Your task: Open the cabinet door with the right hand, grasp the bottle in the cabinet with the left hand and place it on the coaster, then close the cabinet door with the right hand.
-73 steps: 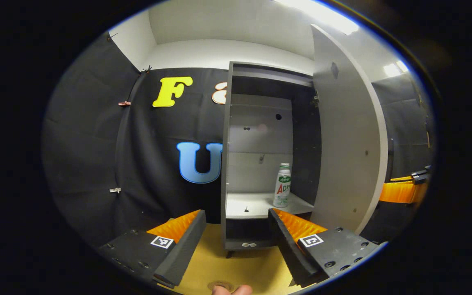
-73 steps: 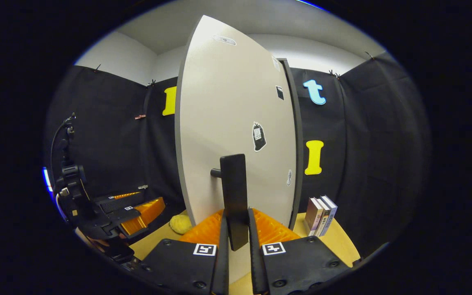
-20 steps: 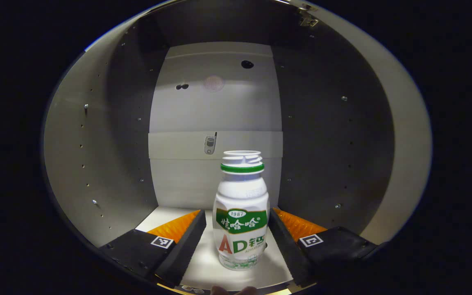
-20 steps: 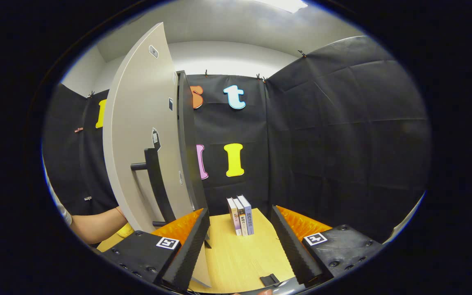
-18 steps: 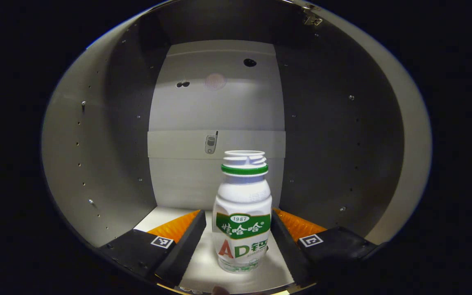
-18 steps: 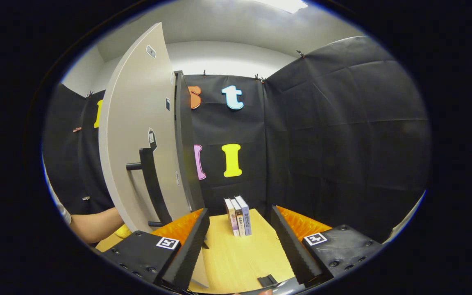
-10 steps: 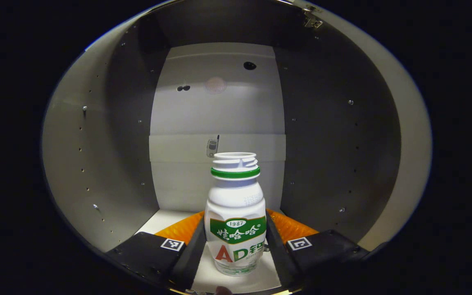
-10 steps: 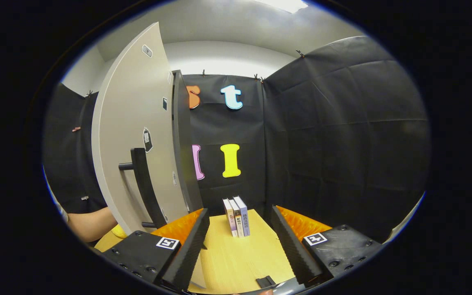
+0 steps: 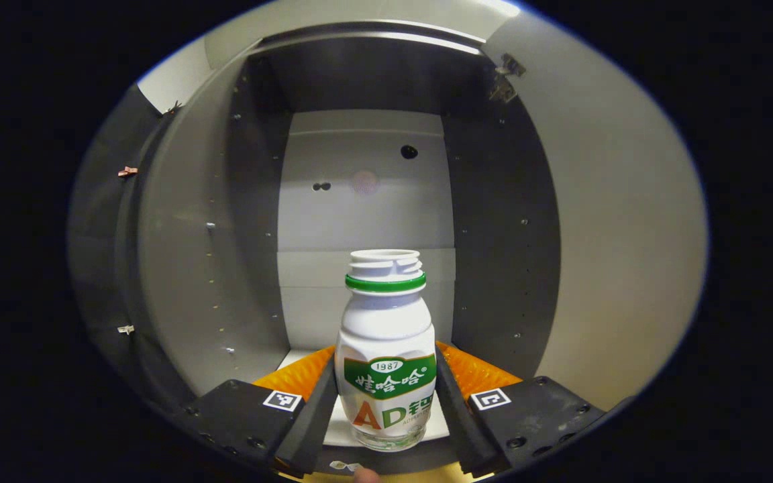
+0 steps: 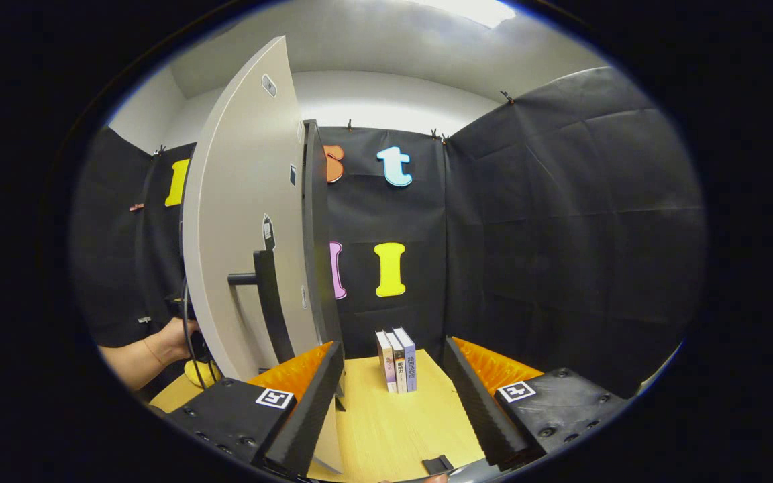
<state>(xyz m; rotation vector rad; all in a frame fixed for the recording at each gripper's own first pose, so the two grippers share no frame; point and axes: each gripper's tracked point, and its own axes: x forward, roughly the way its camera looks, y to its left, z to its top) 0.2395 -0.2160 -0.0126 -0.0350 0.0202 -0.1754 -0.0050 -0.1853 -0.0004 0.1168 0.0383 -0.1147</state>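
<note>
I see the bottle (image 9: 386, 355) upright, mouth up, at the cabinet (image 9: 225, 221) shelf's front edge. My left gripper (image 9: 384, 396) is level, both fingers clamped on its sides. My right gripper (image 10: 393, 396) is level, jaws wide, empty, beside the open door (image 10: 245, 221).

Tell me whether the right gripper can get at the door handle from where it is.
Probably yes: the right gripper is open and empty, and the door handle stands just to its left on the open cabinet door, with nothing between them.

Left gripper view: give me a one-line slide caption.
Left gripper shut on the bottle, upright at the open cabinet front.
</note>
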